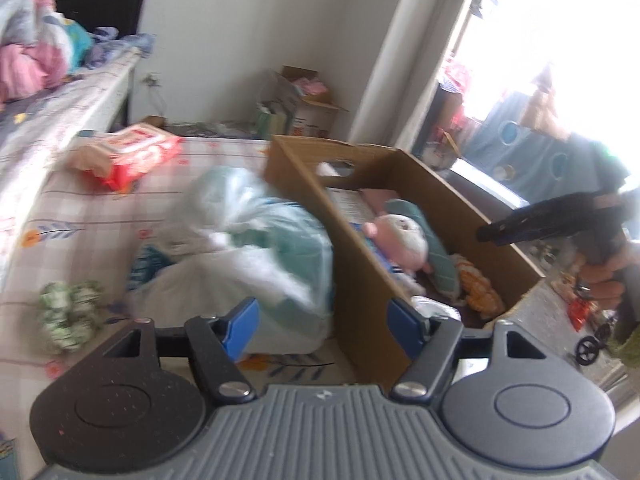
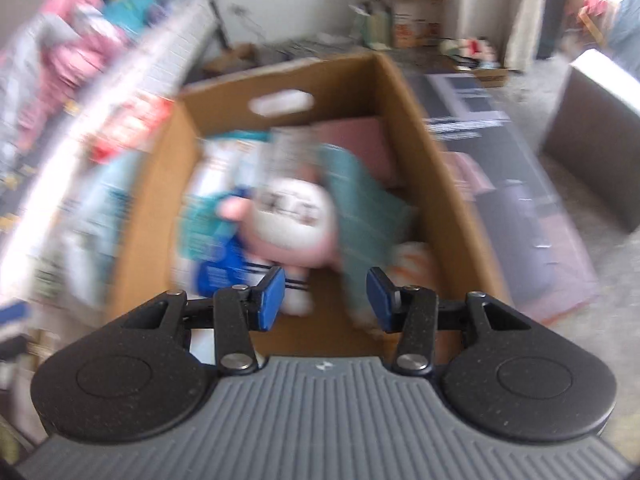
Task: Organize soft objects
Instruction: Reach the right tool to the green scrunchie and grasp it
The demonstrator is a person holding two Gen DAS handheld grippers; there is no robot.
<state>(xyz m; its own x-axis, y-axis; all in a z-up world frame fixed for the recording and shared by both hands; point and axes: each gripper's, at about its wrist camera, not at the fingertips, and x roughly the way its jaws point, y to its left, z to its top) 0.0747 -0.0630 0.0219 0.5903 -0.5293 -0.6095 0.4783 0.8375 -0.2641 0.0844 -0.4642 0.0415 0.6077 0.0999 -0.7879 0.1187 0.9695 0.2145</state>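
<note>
An open cardboard box (image 1: 360, 264) stands on the bed and holds a pink-and-white plush (image 1: 400, 236), a teal cloth (image 1: 436, 248) and an orange-and-white soft toy (image 1: 480, 292). A clear plastic bag (image 1: 248, 240) of teal and white soft goods leans on its left wall. My left gripper (image 1: 324, 328) is open, with that wall and the bag's corner between its blue pads, untouched. My right gripper (image 2: 326, 300) hangs open over the box (image 2: 440, 184), near the plush (image 2: 292, 216) and the teal cloth (image 2: 368, 208); nothing is held. That view is blurred.
A green-and-white bundled cloth (image 1: 68, 312) and a red-and-white pack (image 1: 132, 152) lie on the checked bedsheet (image 1: 80, 216). Pink bedding (image 1: 28, 64) is piled at the far left. More boxes (image 1: 300, 104) stand by the back wall. A hand (image 1: 604, 280) holds the right gripper beside the box.
</note>
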